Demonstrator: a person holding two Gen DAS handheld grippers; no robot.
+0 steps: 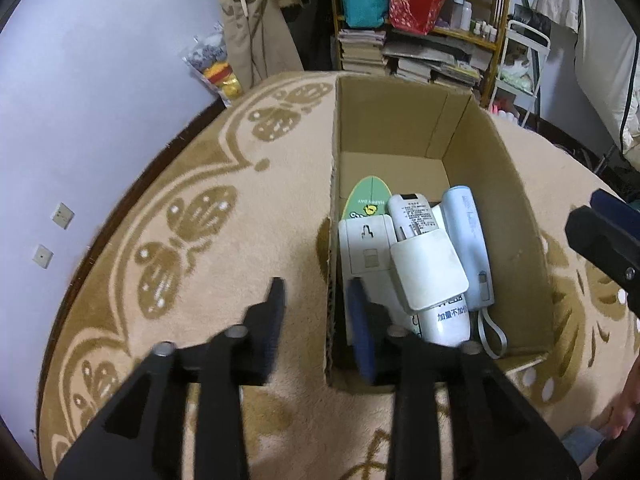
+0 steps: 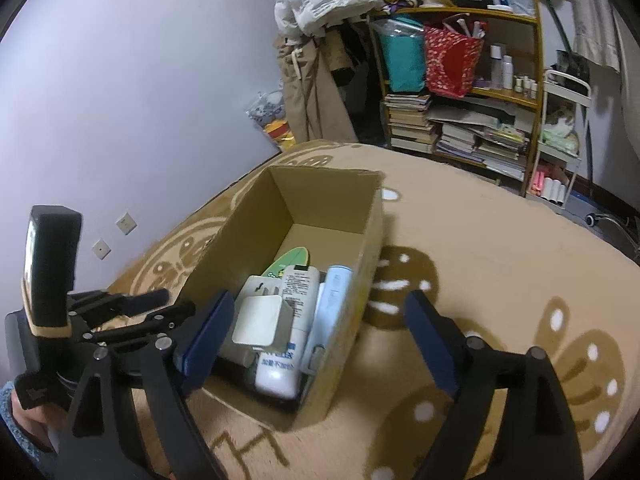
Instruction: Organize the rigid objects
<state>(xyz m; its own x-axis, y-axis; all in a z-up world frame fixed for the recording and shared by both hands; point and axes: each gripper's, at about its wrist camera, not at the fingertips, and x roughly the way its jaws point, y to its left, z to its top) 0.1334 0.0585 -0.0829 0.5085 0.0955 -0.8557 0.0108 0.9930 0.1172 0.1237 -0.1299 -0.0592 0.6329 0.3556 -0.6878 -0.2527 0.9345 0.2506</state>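
Left gripper [image 1: 318,304] astride box wall [image 1: 331,240] — empty.

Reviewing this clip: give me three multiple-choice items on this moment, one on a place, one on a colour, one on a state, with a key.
1. Where does the white charger lie?
A. on the carpet
B. in the cardboard box, on top of other items
C. on the shelf

2. The flat oval item at the back of the pile is:
A. green
B. red
C. black

3. The right hand-held gripper is:
A. shut on a bottle
B. open, holding nothing
C. shut on the box

Key: B, charger rests on the white bottle; A, green face; B, nothing between its fingers.
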